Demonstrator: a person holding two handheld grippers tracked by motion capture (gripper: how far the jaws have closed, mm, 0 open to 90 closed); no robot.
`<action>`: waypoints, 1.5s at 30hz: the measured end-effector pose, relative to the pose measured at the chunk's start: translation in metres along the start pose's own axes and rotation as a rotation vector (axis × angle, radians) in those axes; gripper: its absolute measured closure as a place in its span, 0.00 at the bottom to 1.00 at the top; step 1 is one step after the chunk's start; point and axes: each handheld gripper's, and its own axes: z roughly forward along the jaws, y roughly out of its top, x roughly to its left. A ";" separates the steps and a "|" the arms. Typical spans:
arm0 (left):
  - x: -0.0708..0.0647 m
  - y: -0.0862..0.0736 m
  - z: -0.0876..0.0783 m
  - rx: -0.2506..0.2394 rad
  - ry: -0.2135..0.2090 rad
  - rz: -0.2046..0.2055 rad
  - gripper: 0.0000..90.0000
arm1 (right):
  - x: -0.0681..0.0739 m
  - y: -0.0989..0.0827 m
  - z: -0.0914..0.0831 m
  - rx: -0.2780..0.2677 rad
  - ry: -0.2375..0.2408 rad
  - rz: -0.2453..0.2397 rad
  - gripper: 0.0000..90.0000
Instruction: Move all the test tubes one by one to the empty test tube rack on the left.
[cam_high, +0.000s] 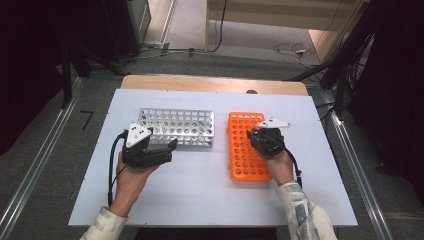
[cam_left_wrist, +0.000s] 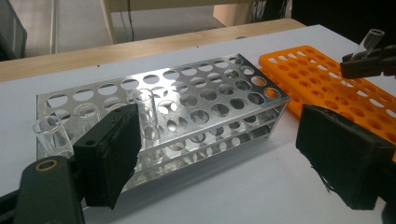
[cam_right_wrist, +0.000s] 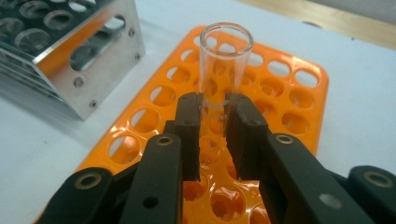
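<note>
Right gripper (cam_right_wrist: 213, 122) pinching a clear tube (cam_right_wrist: 223, 70) between both pads, low centre of the right gripper view, tube upright, open mouth at upper centre. Held over the orange rack (cam_right_wrist: 285, 116), lower end hidden behind the jaws, possibly inside a hole. Metal rack (cam_right_wrist: 88, 70) at upper left, just beside the orange one, apart from it.

In the high view, right gripper (cam_high: 256, 133) at centre right above the orange rack (cam_high: 245, 165); left gripper (cam_high: 172, 146) at centre left, just before the metal rack (cam_high: 175, 125).

Left gripper (cam_left_wrist: 224, 154) spread wide, nothing between. Two more tubes (cam_left_wrist: 145, 112) standing in the metal rack (cam_left_wrist: 187, 93), partly screened by the left jaw. White tabletop (cam_high: 200, 195) beneath.
</note>
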 end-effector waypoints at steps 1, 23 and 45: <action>0.000 0.000 0.000 -0.001 -0.001 0.000 0.16 | 0.000 0.001 -0.003 -0.009 0.000 -0.001 0.81; -0.015 0.003 0.003 0.001 -0.047 0.025 0.16 | 0.071 0.015 -0.032 -0.029 0.211 -0.125 0.81; -0.062 -0.001 0.004 0.003 -0.209 0.124 0.33 | 0.136 0.007 -0.018 0.018 0.361 -0.224 0.81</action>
